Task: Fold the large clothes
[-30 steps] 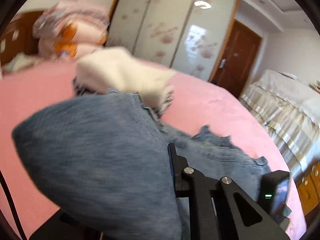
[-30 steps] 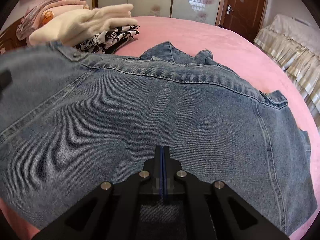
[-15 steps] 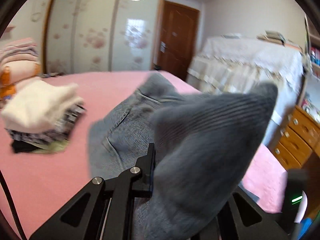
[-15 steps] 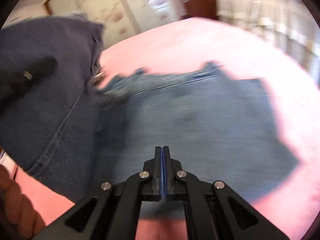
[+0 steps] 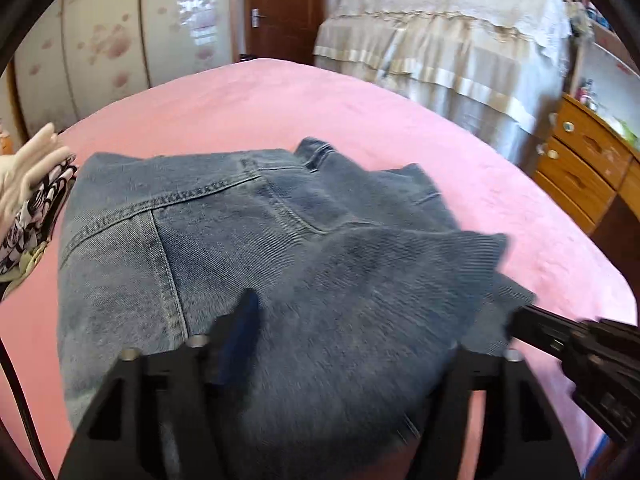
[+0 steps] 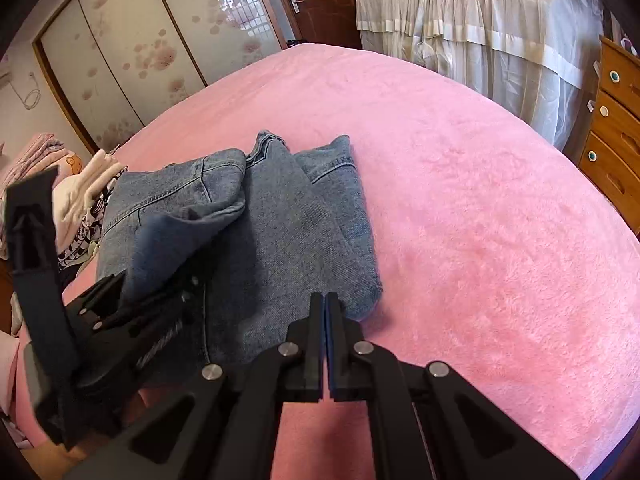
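We've got the denim jacket [image 6: 280,240] mostly folded on the pink bed [image 6: 460,220], left gripper [image 5: 352,344] wide apart with a flap draped between its fingers, right gripper [image 6: 325,308] pinched together at the hem, so just tidying left.

Both views bright, soft daylight-type room light, colours a bit washed. Glare patch on the glossy wardrobe doors [image 5: 196,8], a window-grid reflection in the right wrist view [image 6: 232,8]. Strong fisheye: black vignette at every corner, the pink bed [image 6: 460,184] bulges into a dome, door frames and dresser [image 5: 588,160] bend at the rim. Left wrist view shows motion blur on the near fold of the denim jacket [image 5: 224,240] and on the left gripper [image 5: 360,344] fingers; far seams sharp. Right wrist view crisp, soft shadow under the raised denim fold, right gripper [image 6: 325,308] sharp.
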Demonstrator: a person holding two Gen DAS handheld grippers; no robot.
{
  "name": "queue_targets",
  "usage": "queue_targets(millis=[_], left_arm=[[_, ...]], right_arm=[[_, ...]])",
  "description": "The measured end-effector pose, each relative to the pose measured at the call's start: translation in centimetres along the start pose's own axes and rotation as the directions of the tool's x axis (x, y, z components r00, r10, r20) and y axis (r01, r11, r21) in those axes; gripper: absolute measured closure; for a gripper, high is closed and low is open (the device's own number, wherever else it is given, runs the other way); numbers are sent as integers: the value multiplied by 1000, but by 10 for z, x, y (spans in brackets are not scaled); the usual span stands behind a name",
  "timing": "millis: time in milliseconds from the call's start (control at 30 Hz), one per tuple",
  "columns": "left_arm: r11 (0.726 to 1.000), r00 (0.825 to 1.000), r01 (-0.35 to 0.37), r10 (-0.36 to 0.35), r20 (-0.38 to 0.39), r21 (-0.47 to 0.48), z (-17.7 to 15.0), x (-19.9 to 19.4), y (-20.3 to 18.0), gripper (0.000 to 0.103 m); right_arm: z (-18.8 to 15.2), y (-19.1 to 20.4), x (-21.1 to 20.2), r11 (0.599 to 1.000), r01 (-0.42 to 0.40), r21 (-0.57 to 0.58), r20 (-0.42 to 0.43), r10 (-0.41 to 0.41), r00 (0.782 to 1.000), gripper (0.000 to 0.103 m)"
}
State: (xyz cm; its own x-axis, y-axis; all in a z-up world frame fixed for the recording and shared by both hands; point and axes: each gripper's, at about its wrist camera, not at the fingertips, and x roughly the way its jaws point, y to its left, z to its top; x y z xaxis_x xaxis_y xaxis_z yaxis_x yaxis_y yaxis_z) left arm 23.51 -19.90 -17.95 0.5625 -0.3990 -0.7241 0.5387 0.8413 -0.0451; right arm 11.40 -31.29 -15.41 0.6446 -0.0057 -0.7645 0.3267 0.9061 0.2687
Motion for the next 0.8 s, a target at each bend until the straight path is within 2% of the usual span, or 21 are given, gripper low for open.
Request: queue_targets(millis=[100,200,300,367,467,533,600,667,800], left_arm=[[997,997,75,-75,8,14,-4,-24,-1,20],[995,995,98,-98,19,-15,-5,-52,0,19],[993,996,87,-84,39,-85,-6,-74,20,19],[990,999,45,-40,37,-136,-11,-85,37,18],[977,1000,-28,30,8,-213,-17,-90,69,18],[966,997,-70,71,-6,-249,-25,-90,89,18],[953,993,-115,111,-32,-279,-35,-84,107,18],[936,988,-152,138,-67,-317,-45,-79,125,18],[909,984,-174,145,-103,-378,-61,-71,148,18]], right_arm=[[4,2,-2,1000,-13,2,8,13,1000,101],[12,1,-6,1000,-22,2,13,22,1000,101],[18,2,-11,998,-59,9,8,58,998,101],[22,6,-14,995,-96,9,-2,96,995,101],[26,14,-16,987,-162,10,-17,162,987,81],[30,20,-16,983,-181,5,-18,181,983,56],[32,26,-12,984,-180,-6,-34,180,983,45],[35,31,0,983,-183,-16,-74,181,981,44],[43,33,30,983,-184,-18,-153,179,972,44]])
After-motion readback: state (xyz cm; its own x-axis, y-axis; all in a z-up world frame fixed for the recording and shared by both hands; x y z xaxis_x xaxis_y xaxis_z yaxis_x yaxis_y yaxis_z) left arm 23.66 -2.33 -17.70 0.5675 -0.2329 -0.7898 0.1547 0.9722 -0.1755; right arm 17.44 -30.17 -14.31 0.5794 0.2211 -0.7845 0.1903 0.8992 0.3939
